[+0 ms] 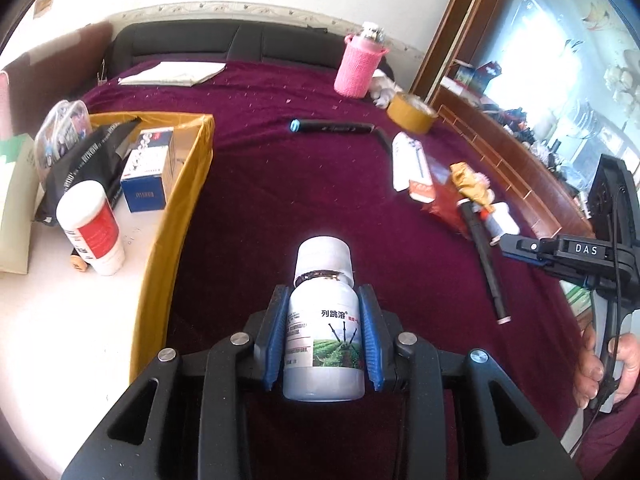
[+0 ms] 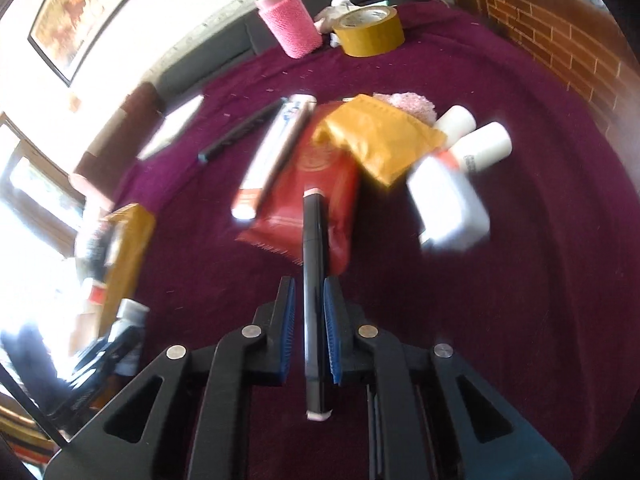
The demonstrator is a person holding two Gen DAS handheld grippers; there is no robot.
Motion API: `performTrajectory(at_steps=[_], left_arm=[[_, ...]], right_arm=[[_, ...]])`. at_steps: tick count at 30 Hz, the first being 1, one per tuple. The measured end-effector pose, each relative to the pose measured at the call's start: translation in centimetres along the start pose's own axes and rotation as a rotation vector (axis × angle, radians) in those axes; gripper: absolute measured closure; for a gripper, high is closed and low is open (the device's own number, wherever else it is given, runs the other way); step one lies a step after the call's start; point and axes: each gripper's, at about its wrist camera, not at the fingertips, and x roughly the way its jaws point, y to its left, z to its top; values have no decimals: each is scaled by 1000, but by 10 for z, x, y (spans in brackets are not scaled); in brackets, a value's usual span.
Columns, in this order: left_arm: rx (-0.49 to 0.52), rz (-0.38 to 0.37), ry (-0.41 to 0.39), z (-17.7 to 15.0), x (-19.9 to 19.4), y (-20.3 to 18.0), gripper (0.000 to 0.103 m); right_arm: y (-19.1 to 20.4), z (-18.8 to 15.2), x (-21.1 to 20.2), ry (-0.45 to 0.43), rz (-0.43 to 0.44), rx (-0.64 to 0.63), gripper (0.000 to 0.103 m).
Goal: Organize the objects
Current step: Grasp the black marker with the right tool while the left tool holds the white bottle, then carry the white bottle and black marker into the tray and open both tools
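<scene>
Left gripper (image 1: 324,334): blue ribbed fingers (image 1: 276,336) pinch a smooth white bottle (image 1: 324,320) at its label, upright, likely bound for the yellow-taped box (image 1: 176,216) just beside.

Right gripper (image 2: 310,330): fingers pressed onto a slim black pen (image 2: 312,280), lengthwise between the pads.

Both over the maroon velvety bedspread (image 1: 280,184); glossy red packet (image 2: 316,204) beyond the pen.

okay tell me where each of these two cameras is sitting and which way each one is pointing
Left wrist: on the left tool, looking forward and down over the maroon cloth; it grips a white bottle; yellow box at left; the right tool and a hand show.
Right wrist: on the right tool, aimed down at the clutter; it clamps a black pen.
Shared: pink sleeved bottle, tape roll, red packet.
</scene>
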Motion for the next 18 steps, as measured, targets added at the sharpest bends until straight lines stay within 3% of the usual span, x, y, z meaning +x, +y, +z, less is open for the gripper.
performTrajectory(at_steps=[5,7,8,9,12,16,18], left_arm=[[-3,-27,-86,-1,-40,4,74],[-25,-45,-99,-2,-52,12,74],[-37,-47,-106,-3,-57,16,74],[-42,-44,-108,-4,-61,19,74],[-62,-41,-108,-7,-66,26,74],[-92,-49,-83,-14,-63,32,74],[-90,-43,-86,-17,-67,33,74]], right_arm=[[21,-11,-12,0,142,5,91],[34,-14,-11,-11,78,-38,91],[37,-14,-12,-44,-3,-65,90],[40,-14,-12,-70,-84,-99,85],[39,-14,4,-33,-187,-133,68],[34,-10,40,12,-257,-147,68],[25,-7,42,-21,-270,-112,90]])
